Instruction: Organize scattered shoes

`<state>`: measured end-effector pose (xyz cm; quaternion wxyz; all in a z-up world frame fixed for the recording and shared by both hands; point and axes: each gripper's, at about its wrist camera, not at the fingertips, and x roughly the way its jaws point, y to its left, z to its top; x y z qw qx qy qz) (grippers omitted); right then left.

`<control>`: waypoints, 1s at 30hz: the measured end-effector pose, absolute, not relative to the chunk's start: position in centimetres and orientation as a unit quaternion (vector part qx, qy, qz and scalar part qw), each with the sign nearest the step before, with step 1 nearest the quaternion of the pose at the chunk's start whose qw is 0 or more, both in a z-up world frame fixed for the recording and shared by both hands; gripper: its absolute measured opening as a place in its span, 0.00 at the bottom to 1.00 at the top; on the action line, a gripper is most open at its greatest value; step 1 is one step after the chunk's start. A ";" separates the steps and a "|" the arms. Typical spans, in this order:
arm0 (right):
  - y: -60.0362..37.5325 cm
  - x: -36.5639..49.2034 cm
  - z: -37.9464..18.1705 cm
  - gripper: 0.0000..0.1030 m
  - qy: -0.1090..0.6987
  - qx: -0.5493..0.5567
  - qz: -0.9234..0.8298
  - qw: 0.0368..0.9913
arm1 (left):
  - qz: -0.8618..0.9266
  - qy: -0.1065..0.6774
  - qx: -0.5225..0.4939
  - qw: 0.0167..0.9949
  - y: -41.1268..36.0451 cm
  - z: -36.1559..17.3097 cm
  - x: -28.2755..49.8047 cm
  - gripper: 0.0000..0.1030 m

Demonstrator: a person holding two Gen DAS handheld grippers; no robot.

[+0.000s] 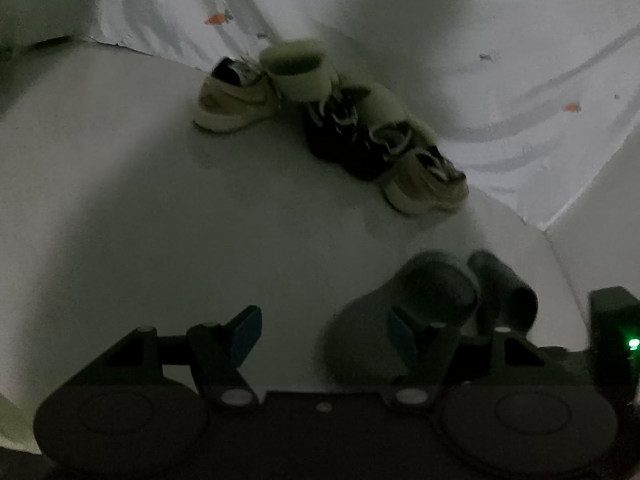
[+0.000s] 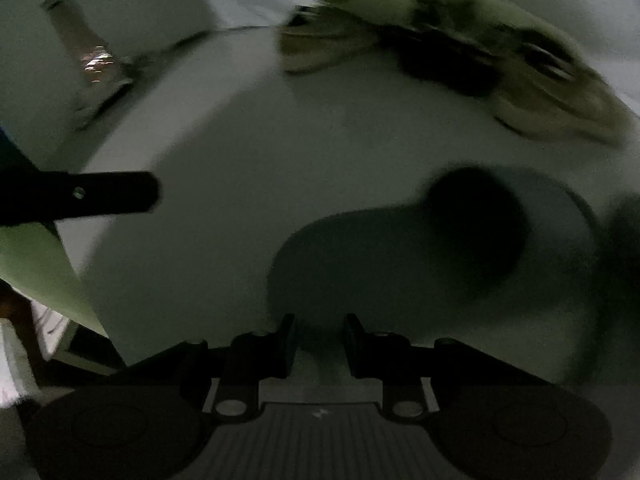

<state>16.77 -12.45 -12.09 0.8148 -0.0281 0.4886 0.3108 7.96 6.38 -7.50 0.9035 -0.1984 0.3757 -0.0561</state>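
Dim, blurred scene. Left tool (image 1: pixel 324 334) wide, empty, over bare white floor (image 1: pixel 160 220). Right tool (image 2: pixel 320 344) narrow gap, nothing between fingers. Grey slipper (image 2: pixel 420 248) just ahead of right tool; its partner (image 1: pixel 504 288) just beside it. Sneakers and fleece boots (image 1: pixel 296 68) heaped by sheet (image 1: pixel 520 60) — well apart.

Risks:
- Narrow jaws shove the slipper, not grip
- Soft upper folds, slips out
- Blur — misjudged reach
- Tangled laces (image 1: pixel 344 114) drag 2 shoes together

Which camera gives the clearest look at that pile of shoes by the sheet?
The left wrist view: the pile of shoes sits mid-frame and fairly sharp, so single shoes can be told apart. In the right wrist view the pile is a blurred smear along the top edge.
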 end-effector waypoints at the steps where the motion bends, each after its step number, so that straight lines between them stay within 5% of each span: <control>1: -11.8 17.5 -11.7 0.28 0.489 -0.012 0.325 0.810 | -0.054 0.374 -0.203 0.904 7.1 -7.5 8.3 0.68; 3: -11.8 18.3 -9.9 0.36 0.461 0.013 0.332 0.823 | -0.052 0.369 -0.206 0.905 8.4 -7.4 8.8 0.68; 7: -15.5 18.3 -6.7 0.88 0.372 -0.006 0.242 0.896 | -0.051 0.355 -0.205 0.911 10.9 -7.5 9.7 0.68; 10: -19.1 19.5 -6.5 0.88 0.353 -0.015 0.162 0.921 | -0.051 0.349 -0.213 0.911 12.8 -7.8 10.5 0.68; 22: -18.1 16.8 -11.3 0.86 0.517 0.169 0.201 0.815 | -0.098 0.353 -0.238 0.899 14.5 -8.8 13.2 0.68; 30: -13.9 14.1 -5.7 0.93 0.427 -0.107 0.257 0.860 | -0.105 0.354 -0.238 0.899 15.1 -9.2 12.2 0.69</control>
